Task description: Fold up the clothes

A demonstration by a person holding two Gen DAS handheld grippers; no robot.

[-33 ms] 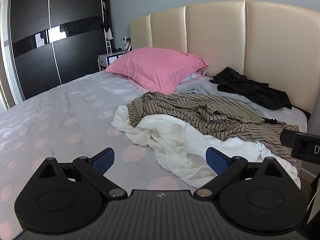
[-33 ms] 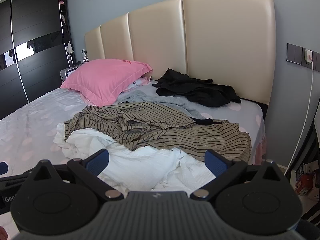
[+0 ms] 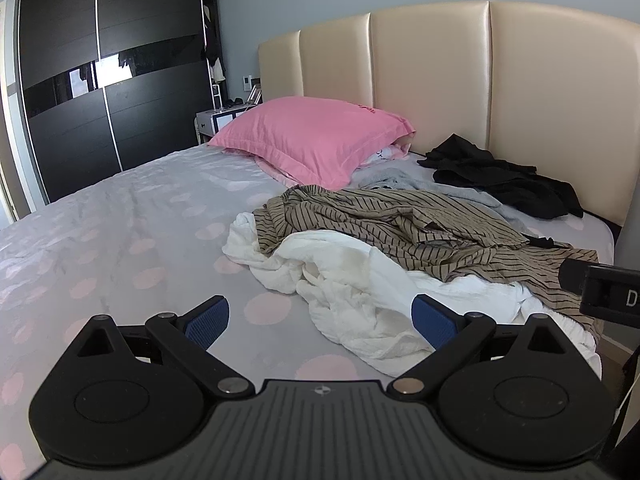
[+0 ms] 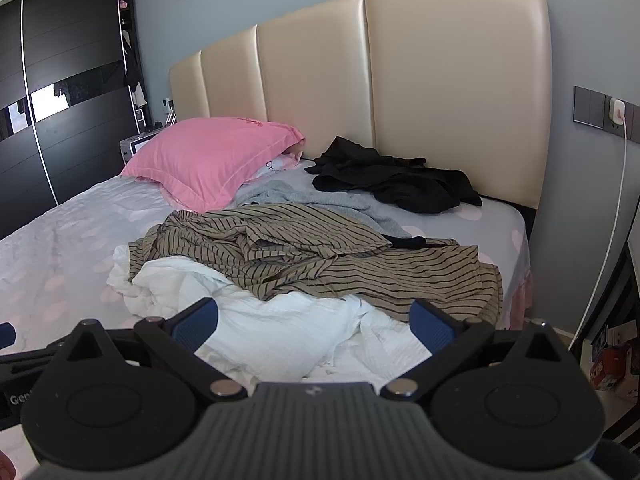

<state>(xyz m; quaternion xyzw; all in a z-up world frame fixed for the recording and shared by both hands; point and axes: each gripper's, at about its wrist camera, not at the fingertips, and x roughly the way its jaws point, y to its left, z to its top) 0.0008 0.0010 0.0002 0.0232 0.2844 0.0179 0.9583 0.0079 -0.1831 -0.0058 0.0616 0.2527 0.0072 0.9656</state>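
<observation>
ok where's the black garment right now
In both wrist views the black garment lies crumpled at the head of the bed, against the cream headboard, right of the pink pillow and beyond the grey top.

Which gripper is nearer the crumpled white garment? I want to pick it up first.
Right. The right gripper hangs open directly over the crumpled white garment. The left gripper, also open, sits off its left edge, mostly over the polka-dot bedsheet.
</observation>
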